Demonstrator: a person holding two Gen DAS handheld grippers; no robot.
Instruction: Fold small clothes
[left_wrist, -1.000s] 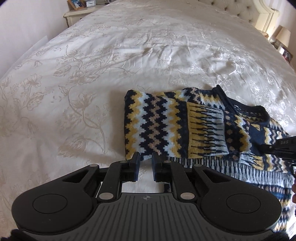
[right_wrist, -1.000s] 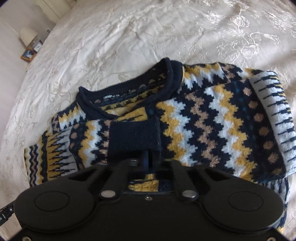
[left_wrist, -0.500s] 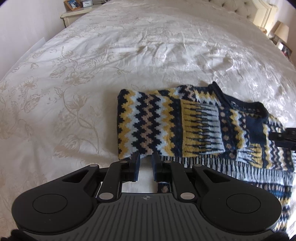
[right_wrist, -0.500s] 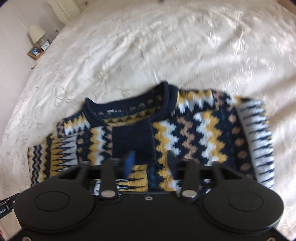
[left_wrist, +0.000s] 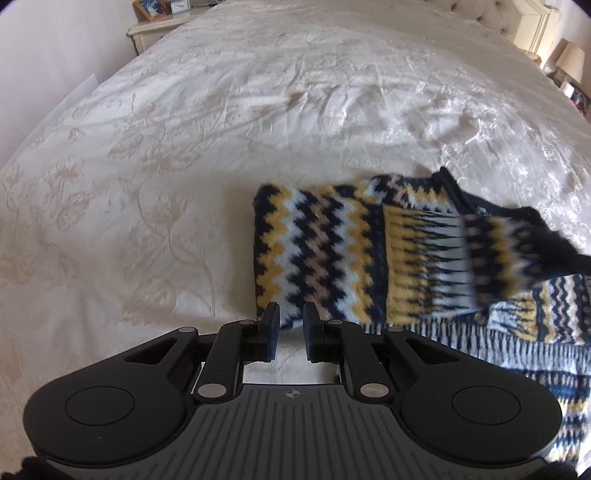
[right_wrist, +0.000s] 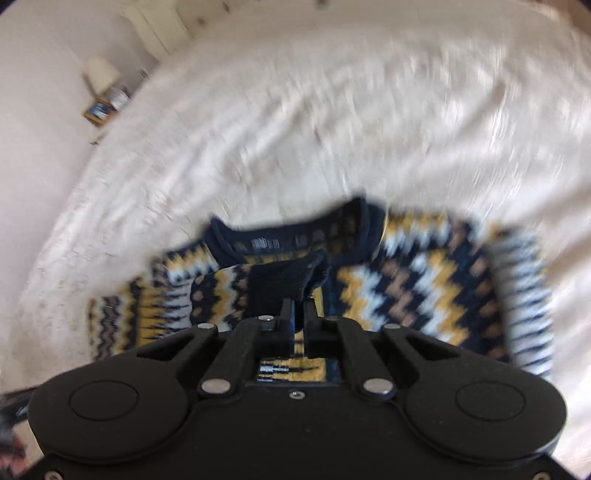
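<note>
A small knitted sweater (left_wrist: 369, 254) with navy, yellow, white and tan zigzags lies on the bed, partly folded, sleeves laid across its body. My left gripper (left_wrist: 290, 325) hovers at the sweater's near left corner with a narrow gap between the jaws and nothing in them. In the blurred right wrist view the sweater (right_wrist: 406, 280) fills the middle, its navy collar (right_wrist: 295, 236) at the back. My right gripper (right_wrist: 298, 317) has its jaws close together at the navy sleeve cuff (right_wrist: 284, 284), which stands raised off the sweater; whether the jaws pinch it is unclear.
The sweater rests on a cream floral bedspread (left_wrist: 184, 166). A bedside table (left_wrist: 159, 26) with picture frames stands at the far left, a tufted headboard (left_wrist: 517, 14) and a lamp (left_wrist: 569, 59) at the far right. Another lamp (right_wrist: 101, 72) shows in the right wrist view.
My right gripper opened and let the cuff go, then closed its jaws again at the cuff while pulling back and up. My left gripper drifted left with little change in its jaws.
</note>
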